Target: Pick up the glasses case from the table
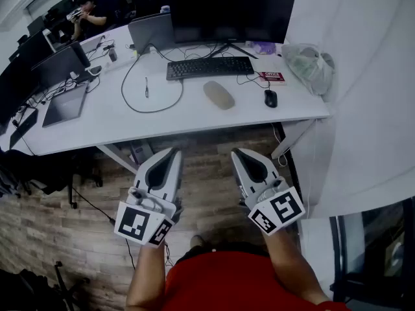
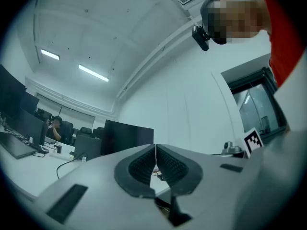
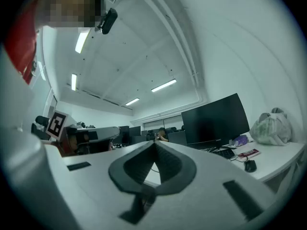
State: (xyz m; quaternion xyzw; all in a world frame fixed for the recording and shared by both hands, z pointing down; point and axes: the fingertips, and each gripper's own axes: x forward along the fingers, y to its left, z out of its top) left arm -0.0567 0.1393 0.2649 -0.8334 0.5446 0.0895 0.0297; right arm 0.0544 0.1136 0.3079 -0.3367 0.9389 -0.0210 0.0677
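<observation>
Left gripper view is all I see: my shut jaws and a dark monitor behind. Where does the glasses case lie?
Observer: The glasses case lies on the white table, just in front of the black keyboard.
Operator: Is a gripper near it?
Observer: No. The left gripper and the right gripper are both over the wooden floor, short of the table's edge.
Operator: Is the right one open?
Observer: No, its jaws are together, with nothing between them.

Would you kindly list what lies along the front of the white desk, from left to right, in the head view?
Flat grey device → looped black cable → glasses case → black mouse → plastic bag.
</observation>
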